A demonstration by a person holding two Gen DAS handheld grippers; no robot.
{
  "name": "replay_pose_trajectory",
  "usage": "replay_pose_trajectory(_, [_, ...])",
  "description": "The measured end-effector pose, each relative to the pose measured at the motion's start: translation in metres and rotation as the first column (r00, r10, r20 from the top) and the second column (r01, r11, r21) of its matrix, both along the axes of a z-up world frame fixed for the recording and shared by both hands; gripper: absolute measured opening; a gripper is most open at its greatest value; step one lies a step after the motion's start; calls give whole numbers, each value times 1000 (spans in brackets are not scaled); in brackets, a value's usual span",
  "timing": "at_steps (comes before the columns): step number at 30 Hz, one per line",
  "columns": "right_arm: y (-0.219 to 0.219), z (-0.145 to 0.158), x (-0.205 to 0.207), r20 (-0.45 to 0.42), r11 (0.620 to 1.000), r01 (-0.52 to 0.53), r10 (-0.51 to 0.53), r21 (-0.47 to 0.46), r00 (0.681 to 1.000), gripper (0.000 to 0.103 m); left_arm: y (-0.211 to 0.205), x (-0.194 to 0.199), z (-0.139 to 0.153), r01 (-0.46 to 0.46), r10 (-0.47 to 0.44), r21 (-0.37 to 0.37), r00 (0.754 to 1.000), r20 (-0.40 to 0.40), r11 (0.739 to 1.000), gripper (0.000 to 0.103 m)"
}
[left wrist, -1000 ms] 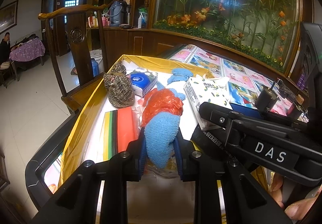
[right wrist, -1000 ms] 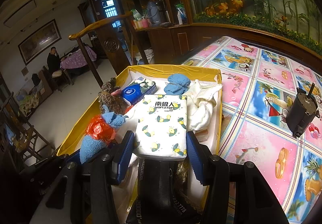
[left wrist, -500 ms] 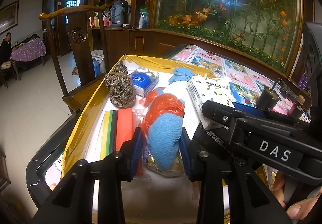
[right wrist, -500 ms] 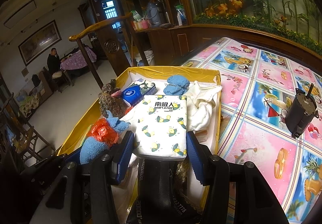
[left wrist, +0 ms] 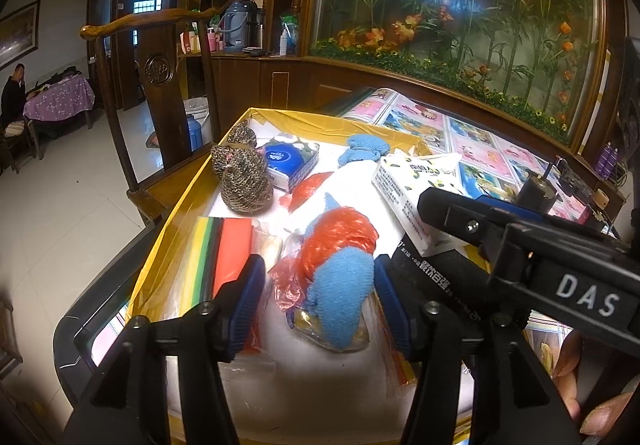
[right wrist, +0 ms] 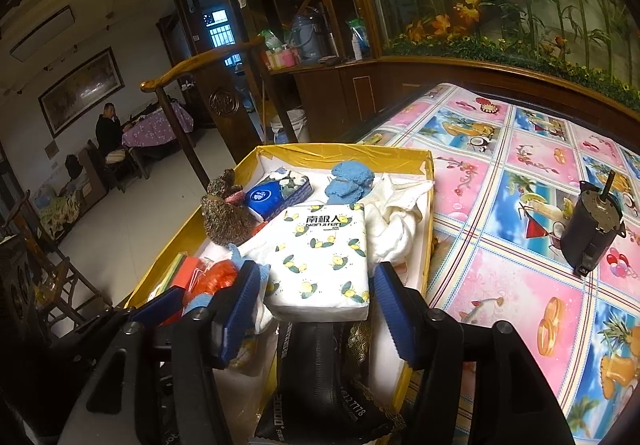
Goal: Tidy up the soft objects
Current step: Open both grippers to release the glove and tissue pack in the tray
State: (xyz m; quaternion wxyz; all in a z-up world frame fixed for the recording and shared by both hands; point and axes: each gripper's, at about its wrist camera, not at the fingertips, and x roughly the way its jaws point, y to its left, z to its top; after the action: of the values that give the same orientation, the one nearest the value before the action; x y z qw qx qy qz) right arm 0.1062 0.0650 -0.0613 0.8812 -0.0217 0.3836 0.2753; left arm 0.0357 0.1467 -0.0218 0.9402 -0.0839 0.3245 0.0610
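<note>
A yellow-rimmed box point(left wrist: 320, 121) holds the soft things. A fuzzy blue cloth point(left wrist: 340, 297) wrapped in an orange plastic bag point(left wrist: 340, 233) lies on the box floor between the blue pads of my left gripper point(left wrist: 318, 273). Its jaws are opening and there is a gap on each side of the cloth. My right gripper point(right wrist: 316, 277) straddles the near end of a lemon-print tissue pack point(right wrist: 320, 253). Its jaws are opening too, and the pads stand just off the pack, which rests on a black pouch point(right wrist: 320, 385).
Also in the box are brown knitted pieces point(left wrist: 242, 181), a blue tissue packet point(left wrist: 288, 161), another blue cloth point(right wrist: 352, 181), a white cloth point(right wrist: 400, 217) and a stack of coloured sheets point(left wrist: 224, 249). A small motor point(right wrist: 592, 229) stands on the patterned tablecloth to the right. A wooden chair point(left wrist: 152, 45) stands left of the box.
The left jaws have spread off the blue cloth, which now lies loose in the box. The right jaws have widened a little away from the tissue pack. Neither hand has shifted.
</note>
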Motion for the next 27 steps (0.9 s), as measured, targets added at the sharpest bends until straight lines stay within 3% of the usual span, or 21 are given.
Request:
replay_pose_trajectory(9, [-12,10,-6,28,999,18,-19,32,999,70,-2,-1,1,-13,13,23,1000,4,1000,70])
replay_pose_trajectory(17, [-28,19,-17,57,997,45,-49,64,997,83,-5,-2,2,-36,36,43,999,4,998,74])
replay_pose_trajectory(27, [-49,23,-30,61,993,81,-87,89,994,88,-8,-6,2,-61,59,75,998,24,995,82])
